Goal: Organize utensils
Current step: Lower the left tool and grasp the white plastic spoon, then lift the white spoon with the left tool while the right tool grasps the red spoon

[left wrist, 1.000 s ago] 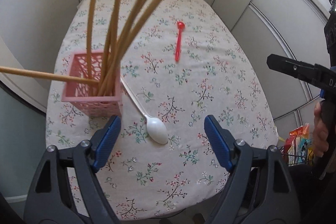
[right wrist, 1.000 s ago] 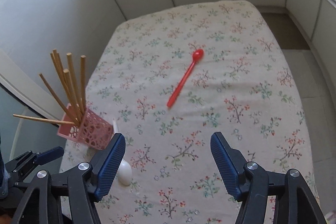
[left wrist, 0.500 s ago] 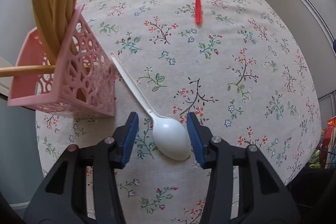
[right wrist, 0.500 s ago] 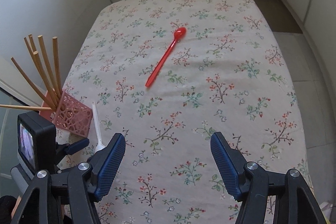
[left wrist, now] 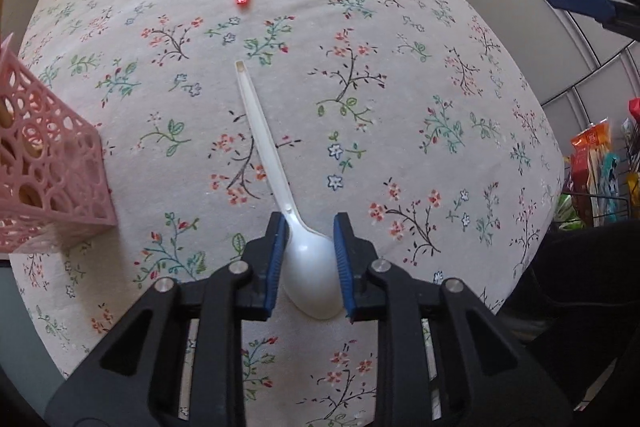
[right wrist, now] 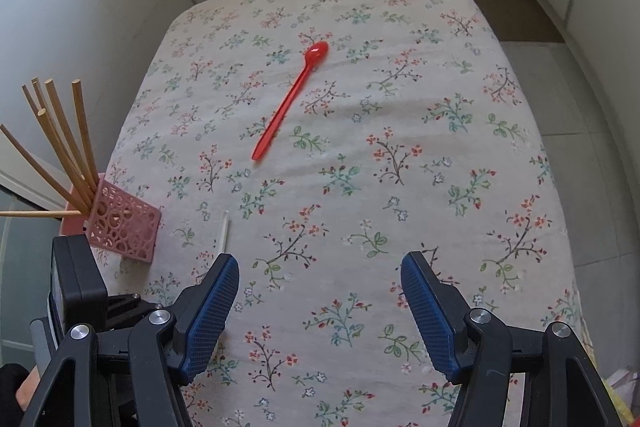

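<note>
- White plastic spoon (left wrist: 276,183) lies on the floral tablecloth (left wrist: 400,75), its bowl between the blue pads of the left gripper (left wrist: 309,223); the jaws have just been closing and now sit against both sides of the bowl.
- Smooth, rounded bowl edges give the pads little to bite on, so the spoon could squirt out forward or twist as it lifts.
- Long handle sticks out well ahead of the grip; that lever could tip the spoon down and catch the cloth.
- Pink lattice plastic holder (left wrist: 48,163) stands to the left, already crowded with wooden chopsticks (right wrist: 60,147); threading the spoon in could knock them or tip the light holder.
- Right gripper (right wrist: 320,283) hovers with jaws wide and empty; the red plastic spoon (right wrist: 290,99) lies well ahead of it, untouched.
</note>
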A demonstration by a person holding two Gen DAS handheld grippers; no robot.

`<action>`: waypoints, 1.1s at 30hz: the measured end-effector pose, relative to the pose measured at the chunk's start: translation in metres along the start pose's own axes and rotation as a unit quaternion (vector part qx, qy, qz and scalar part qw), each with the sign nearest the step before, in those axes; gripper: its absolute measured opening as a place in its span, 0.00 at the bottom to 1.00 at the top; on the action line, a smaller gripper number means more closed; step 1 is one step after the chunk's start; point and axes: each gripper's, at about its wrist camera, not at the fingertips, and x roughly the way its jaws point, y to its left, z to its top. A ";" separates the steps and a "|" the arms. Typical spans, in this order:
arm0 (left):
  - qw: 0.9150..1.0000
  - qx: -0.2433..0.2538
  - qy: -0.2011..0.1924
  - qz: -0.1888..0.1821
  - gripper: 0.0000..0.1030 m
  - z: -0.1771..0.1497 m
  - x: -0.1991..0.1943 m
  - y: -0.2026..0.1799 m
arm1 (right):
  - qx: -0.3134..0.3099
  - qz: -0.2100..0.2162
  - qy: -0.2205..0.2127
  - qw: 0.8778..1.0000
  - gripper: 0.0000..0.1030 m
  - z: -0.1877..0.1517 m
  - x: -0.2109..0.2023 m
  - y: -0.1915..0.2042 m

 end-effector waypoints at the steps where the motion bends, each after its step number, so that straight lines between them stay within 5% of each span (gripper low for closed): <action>1: 1.000 -0.004 -0.005 0.000 0.26 0.002 -0.002 0.000 | 0.001 0.000 0.001 1.000 0.70 0.000 0.000 0.000; 15: 0.989 -0.060 -0.049 0.124 0.29 0.065 0.023 0.010 | 0.025 -0.011 0.020 0.999 0.70 0.005 0.014 -0.015; 17: 0.988 -0.070 -0.053 0.125 0.29 0.069 0.026 0.013 | 0.033 -0.013 0.025 0.999 0.70 0.007 0.017 -0.020; 20: 0.989 -0.067 -0.051 0.122 0.10 0.070 0.025 0.015 | 0.042 -0.015 0.029 0.999 0.70 0.010 0.022 -0.027; 25: 0.987 -0.051 -0.082 0.128 0.10 0.060 0.007 0.013 | 0.057 -0.018 0.032 0.998 0.70 0.016 0.029 -0.032; 33: 0.976 -0.038 -0.193 0.096 0.10 0.031 -0.088 0.008 | 0.079 0.004 0.030 0.996 0.70 0.054 0.061 -0.032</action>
